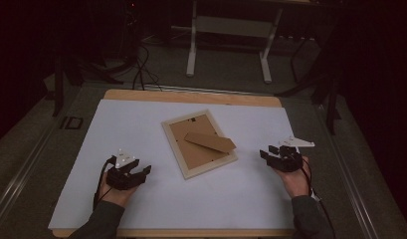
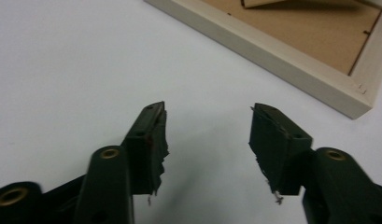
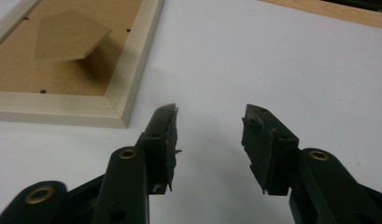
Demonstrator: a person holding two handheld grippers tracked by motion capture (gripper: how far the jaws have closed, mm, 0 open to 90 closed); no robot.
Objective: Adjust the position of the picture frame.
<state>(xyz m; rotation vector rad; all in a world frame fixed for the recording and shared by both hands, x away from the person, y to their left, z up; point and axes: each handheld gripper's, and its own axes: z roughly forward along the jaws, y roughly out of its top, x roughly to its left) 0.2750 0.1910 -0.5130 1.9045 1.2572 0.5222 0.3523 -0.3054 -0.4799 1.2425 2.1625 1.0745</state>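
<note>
- Overhead, the counter is a pale wooden top almost wholly covered by a white sheet, with wood showing along the far and near edges.
- Beyond it the room is dim: grey floor, the white legs of another table at the back, and dark cables trailing across the floor.
- Lying near the middle of the sheet is a picture frame, face down and turned at a slant to the counter's edges.
- Its border is light, unpainted wood; the back panel is brown board, and a brown stand flap lies across it, lifted a little at one end as the right gripper view shows by its shadow.
- To the frame's left, the left hand-held gripper sits low over the sheet, jaws spread with only white sheet between them, pointing toward the frame's near corner but well short of it.
- To the frame's right, the right hand-held gripper is held just above the sheet, jaws likewise parted and holding nothing, the frame's corner just off its left jaw.
- Both forearms come in from the near edge in dark sleeves, with a cable running back from each tool.
</note>
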